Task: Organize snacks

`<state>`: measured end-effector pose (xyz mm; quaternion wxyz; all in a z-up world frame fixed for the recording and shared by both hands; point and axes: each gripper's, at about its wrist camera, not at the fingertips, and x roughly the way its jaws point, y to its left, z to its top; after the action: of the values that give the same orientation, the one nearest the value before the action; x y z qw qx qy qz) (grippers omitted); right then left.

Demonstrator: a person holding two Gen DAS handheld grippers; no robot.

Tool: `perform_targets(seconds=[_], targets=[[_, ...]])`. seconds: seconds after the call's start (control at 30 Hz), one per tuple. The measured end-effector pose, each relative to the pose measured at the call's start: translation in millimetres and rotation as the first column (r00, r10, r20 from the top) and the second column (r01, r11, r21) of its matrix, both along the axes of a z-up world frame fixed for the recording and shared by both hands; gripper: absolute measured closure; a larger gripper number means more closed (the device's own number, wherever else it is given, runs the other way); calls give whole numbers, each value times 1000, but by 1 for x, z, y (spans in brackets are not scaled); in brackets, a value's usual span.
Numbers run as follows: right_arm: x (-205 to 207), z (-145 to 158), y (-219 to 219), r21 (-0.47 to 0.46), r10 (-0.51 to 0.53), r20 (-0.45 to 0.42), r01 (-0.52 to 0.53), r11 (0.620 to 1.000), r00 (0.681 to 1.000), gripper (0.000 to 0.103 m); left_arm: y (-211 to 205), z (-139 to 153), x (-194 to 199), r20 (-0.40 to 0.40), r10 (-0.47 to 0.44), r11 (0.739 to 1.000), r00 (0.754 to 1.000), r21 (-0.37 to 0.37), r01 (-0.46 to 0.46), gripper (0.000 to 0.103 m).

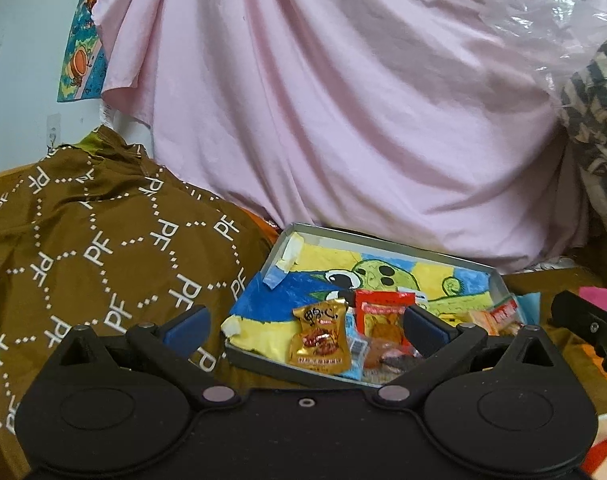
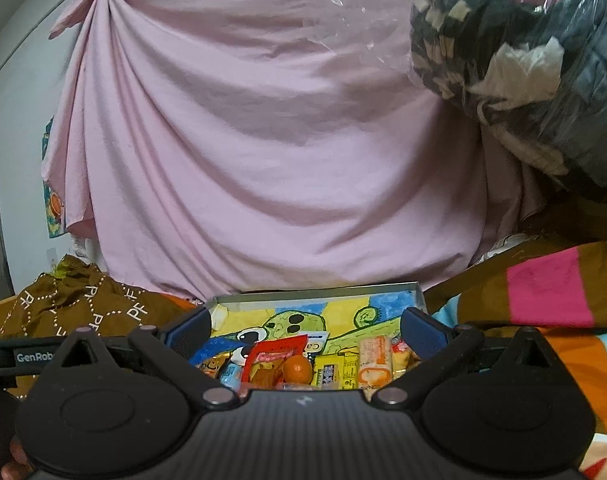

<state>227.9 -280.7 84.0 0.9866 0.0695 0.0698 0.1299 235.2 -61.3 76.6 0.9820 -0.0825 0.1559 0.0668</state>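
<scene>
A grey metal tray [image 1: 387, 241] lined with a cartoon drawing lies on the bed. Snack packets are heaped at its near end. In the left wrist view my left gripper [image 1: 305, 326] is open, hanging just short of the tray with nothing between its fingers; a gold packet [image 1: 321, 336] and a red packet [image 1: 385, 312] lie beyond it. In the right wrist view my right gripper [image 2: 307, 328] is also open and empty above the tray [image 2: 315, 295], over a red packet [image 2: 277, 354], an orange round sweet [image 2: 297, 368], a yellow packet [image 2: 335, 370] and an orange-and-white packet [image 2: 375, 364].
A brown patterned cloth [image 1: 103, 248] is bunched left of the tray. A pink sheet [image 1: 323, 100] hangs behind it. A clear bag of clothes [image 2: 523, 60] bulges at upper right. A striped blanket [image 2: 543, 292] covers the right side. The other gripper [image 1: 583, 320] shows at the right edge.
</scene>
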Motion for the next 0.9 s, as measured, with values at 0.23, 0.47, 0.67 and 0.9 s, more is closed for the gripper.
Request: perform_targets(seconds=[0.23, 0.47, 0.67, 0.9], targets=[[-30, -3, -4, -20, -1, -23, 0, 1000, 1000, 0, -4, 5, -31, -4, -3, 1000, 1000, 10, 3, 1], [-60, -12, -3, -65, 12, -33, -14, 998, 999, 0, -5, 0, -61, -10, -8, 1000, 1000, 11, 8, 1], [-81, -23, -1, -85, 6, -36, -9, 996, 999, 0, -5, -9, -87, -19, -17, 1000, 1000, 13, 17, 1], [-104, -32, -2, -95, -4, -37, 1, 996, 999, 0, -6, -18, -113, -7, -26, 999, 1000, 32, 27, 1]])
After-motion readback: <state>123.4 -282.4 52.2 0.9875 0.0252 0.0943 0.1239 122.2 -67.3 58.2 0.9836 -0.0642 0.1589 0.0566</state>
